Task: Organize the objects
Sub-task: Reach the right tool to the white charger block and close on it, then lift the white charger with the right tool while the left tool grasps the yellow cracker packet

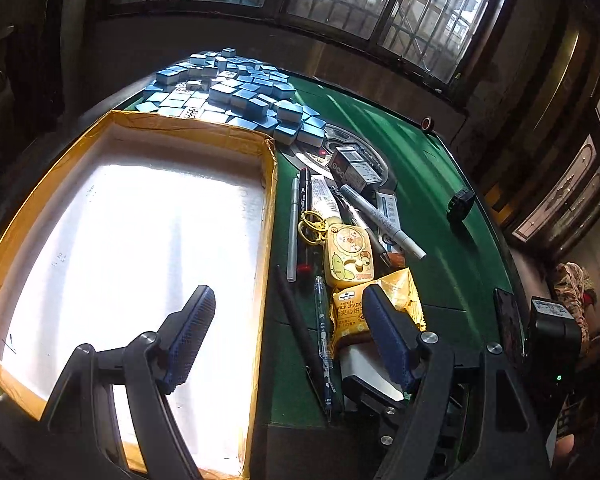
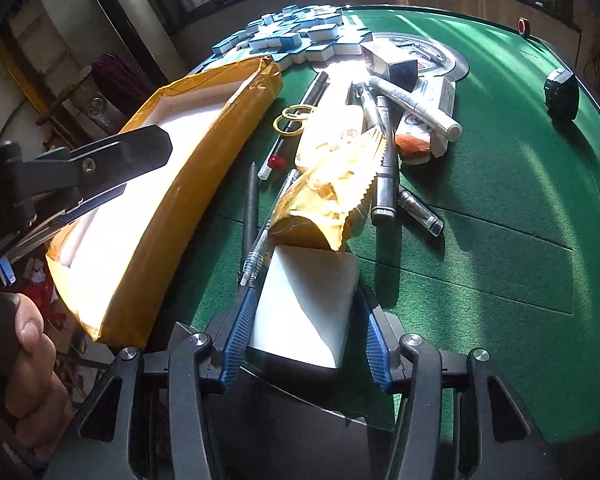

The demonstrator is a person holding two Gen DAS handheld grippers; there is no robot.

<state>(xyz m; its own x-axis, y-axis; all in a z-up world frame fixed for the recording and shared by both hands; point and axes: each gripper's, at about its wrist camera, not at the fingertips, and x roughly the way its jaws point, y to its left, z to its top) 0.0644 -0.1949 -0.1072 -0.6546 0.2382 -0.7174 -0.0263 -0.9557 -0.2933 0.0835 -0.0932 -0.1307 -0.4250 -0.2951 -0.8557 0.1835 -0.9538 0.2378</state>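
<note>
- While the shallow tray (image 1: 156,216), brown-taped on its rim and white inside, lies bare along the left edge of the green surface (image 2: 500,184), the job looks to be at its first pick: I judge nothing has been sorted into it yet.
- The heap of blue-backed tiles (image 1: 240,92) crowds the far-left corner of the surface, just beyond the tray's far end.
- The clutter to be sorted lies beside the tray's right wall, toward the middle of the surface: pens, a white marker (image 2: 416,108), a yellow snack packet (image 2: 324,204), a cartoon-printed yellow case (image 1: 350,256) and a small black meter box (image 1: 354,168).
- The white box (image 2: 308,304) sits at the near edge, its far end tucked under the snack packet.
- The right claw (image 2: 304,332) straddles that box with its fingers spread wide; the blue pads flank the sides, and I cannot tell whether they touch.
- The left claw (image 1: 284,336) hangs open and empty over the tray's near-right wall.
- Next, in my judgement, the right claw must close squarely on the box and lift without dragging the packet or the clear pen (image 2: 260,248) beside it.
- The room is dim, with barred windows (image 1: 380,0) beyond the far edge throwing sun stripes across the felt.
</note>
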